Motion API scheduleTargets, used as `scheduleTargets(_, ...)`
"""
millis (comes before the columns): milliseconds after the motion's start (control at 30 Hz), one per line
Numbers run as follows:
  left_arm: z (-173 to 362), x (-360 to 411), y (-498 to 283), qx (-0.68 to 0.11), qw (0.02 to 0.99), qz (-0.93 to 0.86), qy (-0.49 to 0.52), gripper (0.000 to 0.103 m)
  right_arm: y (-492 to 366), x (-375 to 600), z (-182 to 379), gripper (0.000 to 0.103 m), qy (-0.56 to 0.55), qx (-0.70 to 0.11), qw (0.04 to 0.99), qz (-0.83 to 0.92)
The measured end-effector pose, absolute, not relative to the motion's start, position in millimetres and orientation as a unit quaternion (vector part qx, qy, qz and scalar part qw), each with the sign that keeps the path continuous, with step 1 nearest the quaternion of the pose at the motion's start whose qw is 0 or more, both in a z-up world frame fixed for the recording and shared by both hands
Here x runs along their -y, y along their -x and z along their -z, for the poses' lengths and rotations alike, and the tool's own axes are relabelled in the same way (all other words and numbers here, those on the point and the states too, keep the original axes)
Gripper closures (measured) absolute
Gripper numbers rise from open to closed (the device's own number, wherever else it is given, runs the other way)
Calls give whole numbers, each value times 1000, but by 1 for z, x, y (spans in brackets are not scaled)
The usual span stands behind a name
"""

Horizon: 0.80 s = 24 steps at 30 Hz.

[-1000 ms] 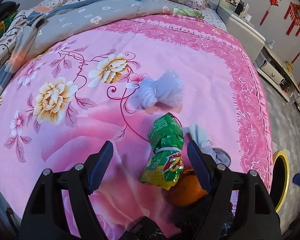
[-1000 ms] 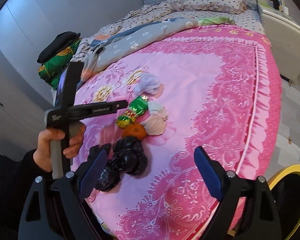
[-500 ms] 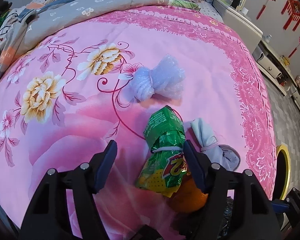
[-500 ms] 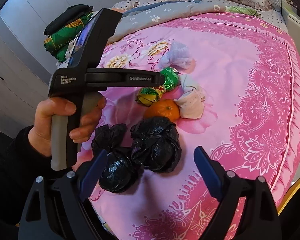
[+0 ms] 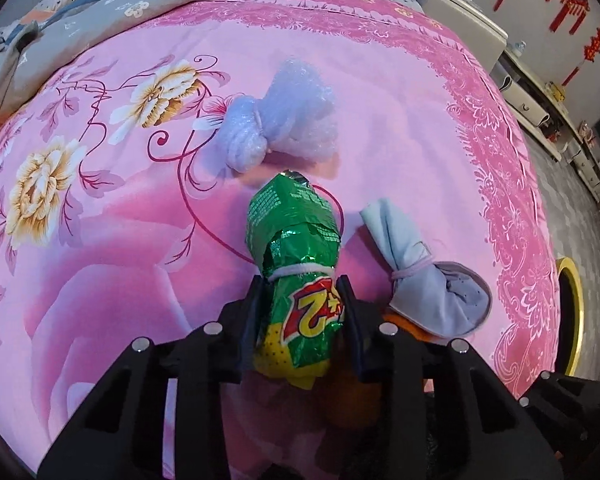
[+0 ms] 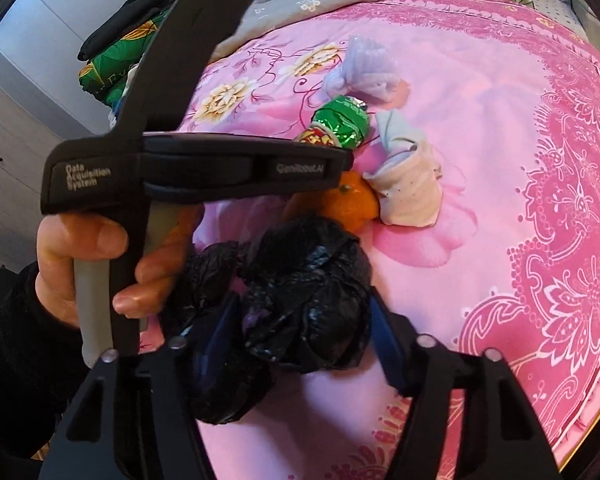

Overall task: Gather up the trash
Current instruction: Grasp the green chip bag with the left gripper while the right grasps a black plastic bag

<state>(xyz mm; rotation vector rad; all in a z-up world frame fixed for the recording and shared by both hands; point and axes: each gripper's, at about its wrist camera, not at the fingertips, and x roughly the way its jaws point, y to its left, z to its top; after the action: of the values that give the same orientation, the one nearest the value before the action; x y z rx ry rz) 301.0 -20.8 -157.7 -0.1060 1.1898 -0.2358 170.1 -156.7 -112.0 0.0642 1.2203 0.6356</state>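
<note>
My left gripper (image 5: 302,312), jaws just closing, pinches the green snack bag (image 5: 298,280) on the bed (image 5: 400,152); my right gripper (image 6: 306,326), jaws likewise closing, brackets the black bag (image 6: 308,292) for binning.

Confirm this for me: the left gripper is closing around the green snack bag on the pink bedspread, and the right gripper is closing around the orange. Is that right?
Not quite. The right gripper is closing around the black plastic bag, not the orange, which lies just beyond it; the right wrist view shows this. The left gripper is closing around the green snack bag on the pink bedspread.
</note>
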Motion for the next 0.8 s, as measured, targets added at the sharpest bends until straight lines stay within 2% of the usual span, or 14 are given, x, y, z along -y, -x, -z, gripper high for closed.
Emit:
scheduleTargets(67,157,14,-305,-557,820,113,67,71,-173,157,115,55,-37,-565,769,-297)
scheduleTargets(267,153,16,-304,-553,823,116,57,73,-177,161,116,65,-51,-562,767,-304)
scheduleTargets(800,112,-2,-282,-540,835,92,58,73,-155,193,87,67,-73,-532,789,-298)
